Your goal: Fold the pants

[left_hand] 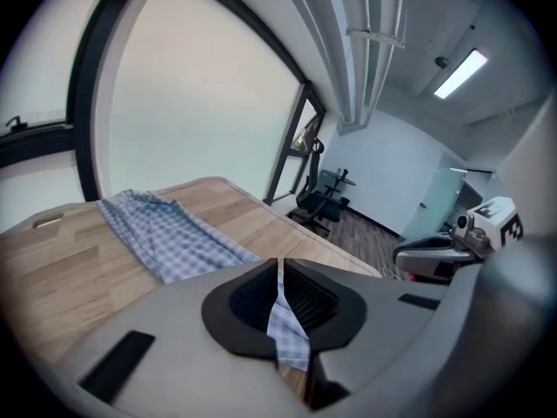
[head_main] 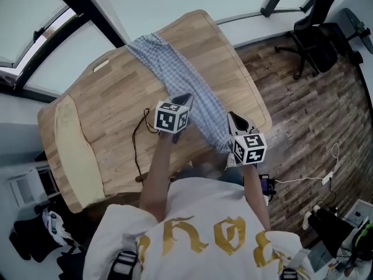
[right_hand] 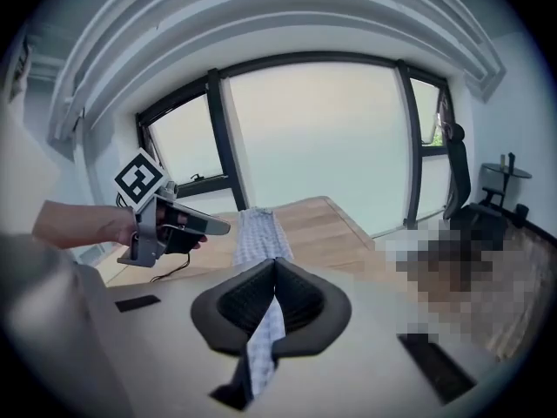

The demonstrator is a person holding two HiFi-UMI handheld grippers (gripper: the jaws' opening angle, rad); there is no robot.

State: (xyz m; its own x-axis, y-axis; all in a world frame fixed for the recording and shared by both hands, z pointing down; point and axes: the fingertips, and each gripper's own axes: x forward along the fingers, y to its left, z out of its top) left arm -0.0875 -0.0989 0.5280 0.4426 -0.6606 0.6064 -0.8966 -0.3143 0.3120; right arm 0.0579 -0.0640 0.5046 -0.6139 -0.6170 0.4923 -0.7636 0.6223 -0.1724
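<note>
Where the pants (head_main: 180, 77) are lying: the blue-checked cloth is stretching away in one long, flat strip ahead of both pairs of jaws, and its near end is lifting off the board up into them.
Left gripper (left_hand: 280, 305): its jaws are pressing almost together on a pinch of checked fabric, which is hanging down between the pads.
Right gripper (right_hand: 271, 310): its jaws are clamping fully closed on the same near end, off to the right of the left jaws, with a strip trailing below them.
Done: by my judgement only the pick-up; no fold is showing anywhere.
Left: the near end is probably needing to be carried forward onto the far end, then smoothed and folded again.
Wooden table (head_main: 116, 101): a yellow cloth (head_main: 76, 150) is lying well left of the left jaws.
</note>
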